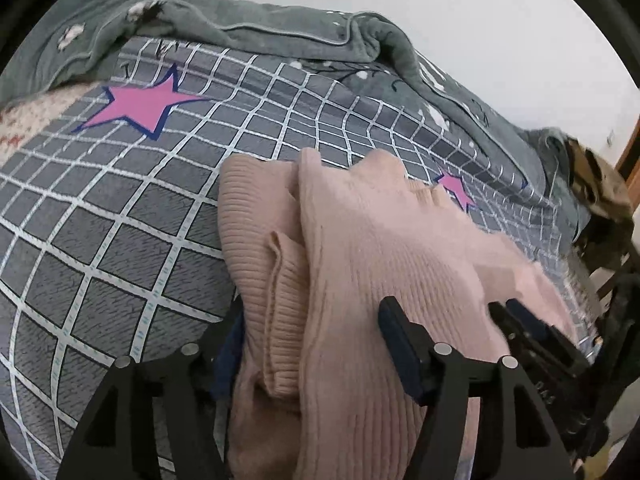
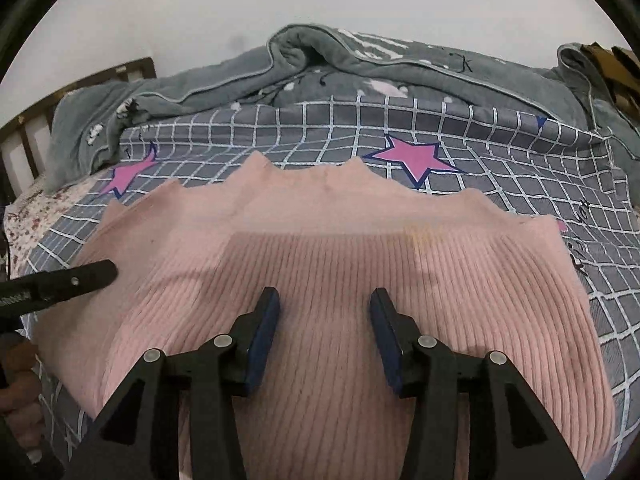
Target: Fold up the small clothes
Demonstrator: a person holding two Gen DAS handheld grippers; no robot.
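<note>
A pink ribbed knit garment (image 2: 320, 256) lies on the bed, its scalloped edge toward the far side. My right gripper (image 2: 324, 312) is open, its jaws wide apart just over the garment's middle, holding nothing. In the left wrist view the same garment (image 1: 360, 240) is bunched in folds between the fingers of my left gripper (image 1: 312, 328), which stands open with cloth lying between the jaws. The left finger is partly hidden by the cloth. My left gripper also shows in the right wrist view (image 2: 80, 276) at the garment's left edge. The right gripper shows at the right in the left wrist view (image 1: 532, 332).
The bed has a grey grid-pattern sheet (image 2: 500, 152) with pink stars (image 2: 412, 158). A rumpled grey-green quilt (image 2: 304, 64) lies along the far side. A wooden headboard (image 2: 24, 136) is at far left. A brown bundle (image 1: 596, 184) sits at the bed's right edge.
</note>
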